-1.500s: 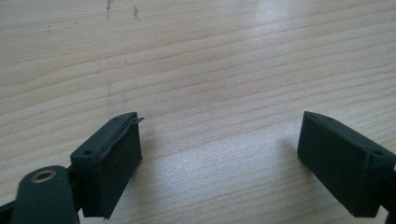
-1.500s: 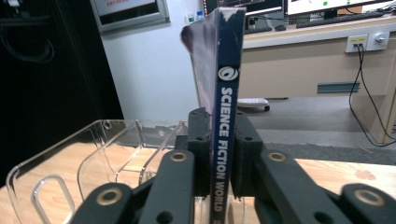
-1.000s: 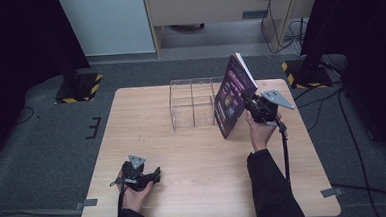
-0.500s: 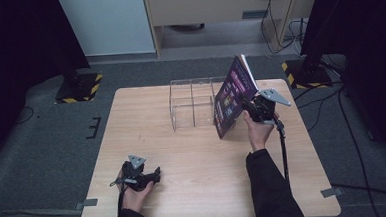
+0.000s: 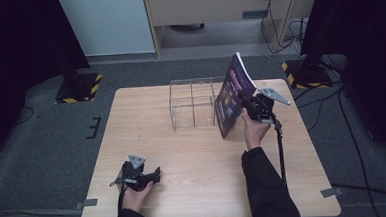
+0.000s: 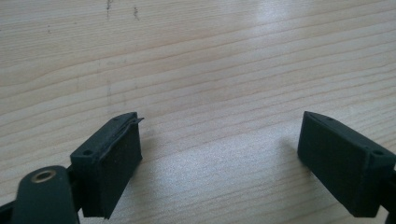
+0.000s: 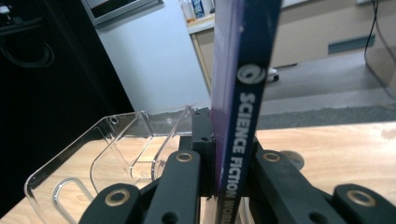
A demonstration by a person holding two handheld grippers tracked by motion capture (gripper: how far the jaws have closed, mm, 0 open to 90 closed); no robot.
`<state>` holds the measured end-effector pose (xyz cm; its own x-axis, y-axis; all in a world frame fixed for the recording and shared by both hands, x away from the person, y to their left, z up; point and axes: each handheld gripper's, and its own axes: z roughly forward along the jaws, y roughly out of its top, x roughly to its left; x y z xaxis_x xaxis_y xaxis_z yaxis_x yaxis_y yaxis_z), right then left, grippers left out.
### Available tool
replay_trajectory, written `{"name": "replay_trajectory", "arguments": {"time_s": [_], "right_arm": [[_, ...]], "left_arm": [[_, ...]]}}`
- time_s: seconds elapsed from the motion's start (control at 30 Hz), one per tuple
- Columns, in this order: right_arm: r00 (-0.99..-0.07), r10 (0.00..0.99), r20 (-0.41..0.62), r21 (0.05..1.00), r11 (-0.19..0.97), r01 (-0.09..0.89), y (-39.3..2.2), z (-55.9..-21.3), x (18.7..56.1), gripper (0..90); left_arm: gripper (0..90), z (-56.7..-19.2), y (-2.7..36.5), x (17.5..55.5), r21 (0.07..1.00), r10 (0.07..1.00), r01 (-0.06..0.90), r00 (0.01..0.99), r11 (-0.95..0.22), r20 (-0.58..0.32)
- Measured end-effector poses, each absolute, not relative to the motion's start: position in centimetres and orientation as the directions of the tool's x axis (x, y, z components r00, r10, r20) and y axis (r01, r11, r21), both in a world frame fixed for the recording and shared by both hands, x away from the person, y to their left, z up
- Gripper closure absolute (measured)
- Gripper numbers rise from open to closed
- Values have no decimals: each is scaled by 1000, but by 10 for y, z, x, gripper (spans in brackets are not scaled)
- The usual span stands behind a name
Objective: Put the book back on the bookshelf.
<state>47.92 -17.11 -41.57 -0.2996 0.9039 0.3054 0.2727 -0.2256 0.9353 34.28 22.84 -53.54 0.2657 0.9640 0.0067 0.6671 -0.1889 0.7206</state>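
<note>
A purple book [image 5: 233, 99] stands tilted on its edge to the right of a clear acrylic rack [image 5: 193, 103] on the wooden table [image 5: 208, 157]. My right gripper [image 5: 248, 109] is shut on the book from its right side; its jaws have just closed further on it. In the right gripper view the spine of the book [image 7: 245, 116], lettered "SCIENCE FICTION", rises between the jaws of the right gripper [image 7: 223, 140], with the rack [image 7: 116, 149] at the left. My left gripper [image 5: 154, 174] lies near the front left edge, and the left gripper [image 6: 219, 149] is open over bare wood.
The rack has several upright clear dividers and stands at the middle back of the table. Beyond the table are a white panel [image 5: 104, 23] and a wooden cabinet [image 5: 215, 4]. Yellow-black stand bases [image 5: 79, 87] sit on the floor at both sides.
The book and my right gripper have shifted very slightly toward the rack. The left hand has stayed where it was.
</note>
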Motion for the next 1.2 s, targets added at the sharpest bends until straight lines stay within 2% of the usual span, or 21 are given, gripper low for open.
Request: {"name": "replay_trajectory", "arguments": {"time_s": [0.33, 0.47, 0.9, 1.0, 1.2], "right_arm": [[-304, 934, 188, 969, -125, 214, -163, -405, 481, 847], [-300, 949, 94, 978, -32, 207, -162, -408, 481, 846], [-323, 942, 97, 975, -24, 223, -165, -408, 481, 811], [-325, 940, 103, 973, -27, 231, -165, -408, 483, 749], [-321, 940, 113, 971, -37, 235, -167, -409, 484, 687]], "left_arm": [[124, -536, 228, 343, 722, 964, 666, 265, -187, 5], [123, -535, 228, 343, 721, 964, 667, 267, -190, 7], [123, -536, 228, 343, 722, 964, 666, 265, -187, 6], [123, -536, 228, 343, 722, 964, 666, 265, -187, 6], [123, -536, 228, 343, 722, 964, 666, 265, -187, 6]]}}
